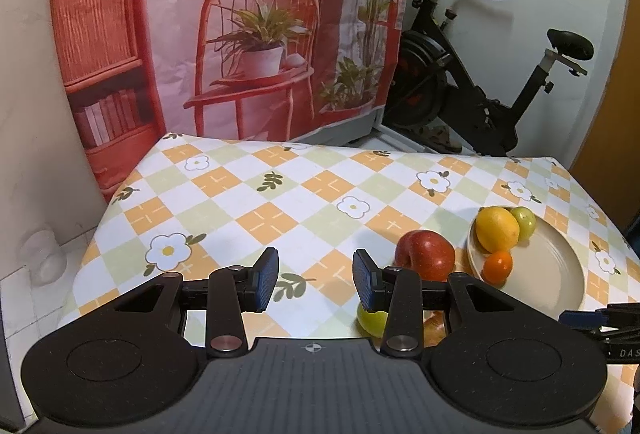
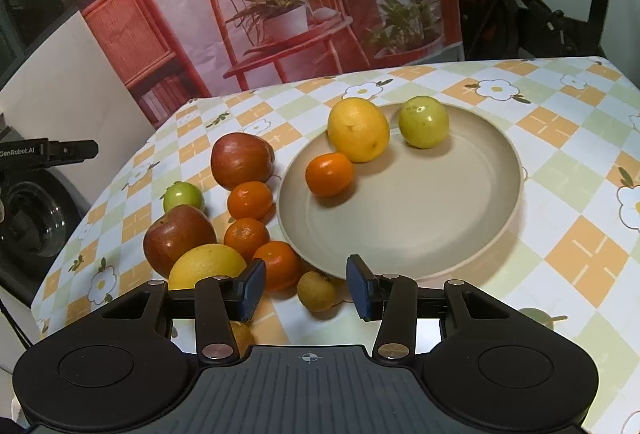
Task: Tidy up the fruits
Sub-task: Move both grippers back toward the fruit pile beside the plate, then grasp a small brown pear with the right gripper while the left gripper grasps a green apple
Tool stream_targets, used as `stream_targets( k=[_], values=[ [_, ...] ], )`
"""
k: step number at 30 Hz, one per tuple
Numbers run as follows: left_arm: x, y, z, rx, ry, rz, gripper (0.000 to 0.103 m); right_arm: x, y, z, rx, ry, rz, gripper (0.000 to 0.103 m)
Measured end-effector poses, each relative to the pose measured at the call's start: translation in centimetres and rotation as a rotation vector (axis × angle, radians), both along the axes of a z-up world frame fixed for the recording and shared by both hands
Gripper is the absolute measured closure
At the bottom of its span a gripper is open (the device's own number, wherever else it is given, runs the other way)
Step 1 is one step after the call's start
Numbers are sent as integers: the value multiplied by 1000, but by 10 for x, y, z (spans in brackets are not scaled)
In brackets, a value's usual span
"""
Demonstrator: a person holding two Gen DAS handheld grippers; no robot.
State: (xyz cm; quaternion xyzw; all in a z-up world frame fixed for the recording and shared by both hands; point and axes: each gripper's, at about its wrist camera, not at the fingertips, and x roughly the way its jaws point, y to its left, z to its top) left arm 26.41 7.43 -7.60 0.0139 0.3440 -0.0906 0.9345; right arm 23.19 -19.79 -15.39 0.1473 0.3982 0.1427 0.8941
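- Left wrist view: the left gripper is held spread wide over the checked tablecloth, with nothing between its blue pads.
- In that view the beige plate is seen to the right of the gripper, near the right edge of the cloth.
- Three fruits are carried on the plate's far-left part: a lemon, a green fruit just behind it, and a small orange in front of it at the rim.
- A red apple is set on the cloth just left of the plate; a yellow-green fruit is partly hidden under the right finger.
- The tip of the other gripper is caught at the right edge, beside the plate.
- An exercise bike and a printed backdrop are seen beyond the plate.
- Right wrist view: the right gripper is likewise spread and empty, held over the plate's near rim.
- On the plate a lemon, a green fruit and a small orange are grouped toward its far side.
- Left of the plate, on the cloth, are gathered two red apples, a small green fruit, three oranges and a second lemon.
- A small brownish fruit is found just beside the plate's near rim, between the open fingers.
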Motion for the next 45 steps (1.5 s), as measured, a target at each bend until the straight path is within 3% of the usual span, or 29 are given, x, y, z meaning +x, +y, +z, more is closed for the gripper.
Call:
stream_targets(
  k=[19, 29, 33, 35, 45],
  values=[
    [0, -8, -7, -14, 19, -25, 60, 4, 2, -10, 38, 74, 14, 67],
    [0, -12, -12, -19, 41, -43, 60, 14, -5, -25, 78, 147, -52, 67],
    [1, -13, -17, -24, 58, -46, 60, 17, -1, -26, 65, 140, -48, 69],
    [2, -13, -18, -25, 64, -47, 60, 18, 1, -27, 54, 141, -38, 80],
    [3, -15, -20, -30, 76, -48, 60, 11, 6, -19, 31, 106, 1, 80]
  ],
)
